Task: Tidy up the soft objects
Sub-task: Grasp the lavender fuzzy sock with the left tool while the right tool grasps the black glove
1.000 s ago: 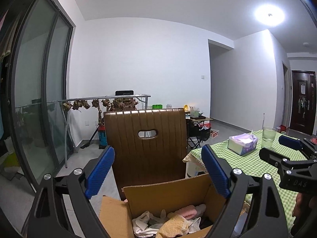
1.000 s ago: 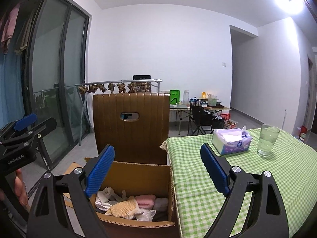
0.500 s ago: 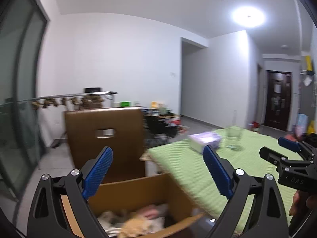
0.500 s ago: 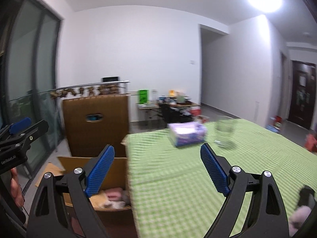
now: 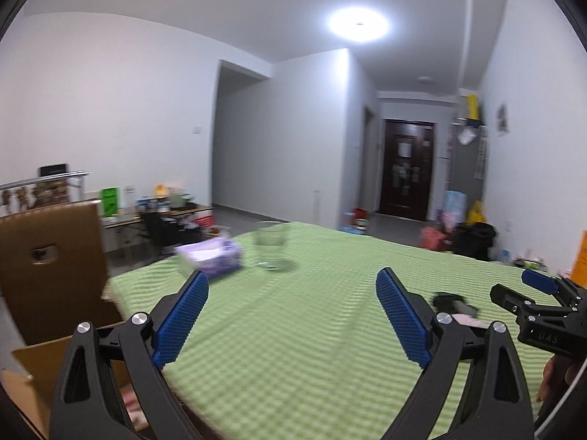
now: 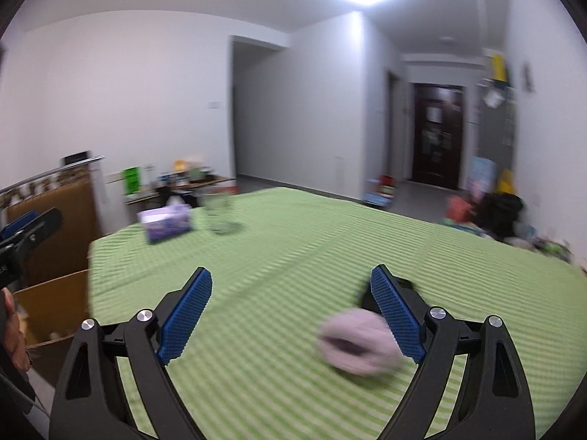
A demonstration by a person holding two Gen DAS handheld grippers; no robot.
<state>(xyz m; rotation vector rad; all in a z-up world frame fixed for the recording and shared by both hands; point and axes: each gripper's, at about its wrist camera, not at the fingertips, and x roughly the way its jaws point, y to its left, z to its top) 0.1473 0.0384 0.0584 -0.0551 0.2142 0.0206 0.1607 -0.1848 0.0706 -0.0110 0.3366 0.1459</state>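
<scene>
A blurred pale pink soft bundle [image 6: 357, 344] lies on the green checked tablecloth [image 6: 293, 242], just inside the right finger of my right gripper [image 6: 291, 286]. That gripper is open and touches nothing. A small dark item [image 6: 405, 289] sits behind the bundle and shows in the left wrist view as a dark item [image 5: 453, 302]. My left gripper [image 5: 292, 286] is open and empty above the cloth [image 5: 293, 330]. The cardboard box [image 5: 33, 366] holding soft items stands below the table's left edge, mostly cut off.
A purple tissue box [image 6: 165, 223] and a drinking glass [image 6: 220, 212] stand at the table's far left corner. A brown chair [image 5: 47, 267] stands behind the cardboard box [image 6: 51, 308]. Bags and clutter lie on the floor near the dark door.
Both views have swung right, from the box and chair to the tabletop. The pink bundle and dark item have come into sight. Both grippers stay open.
</scene>
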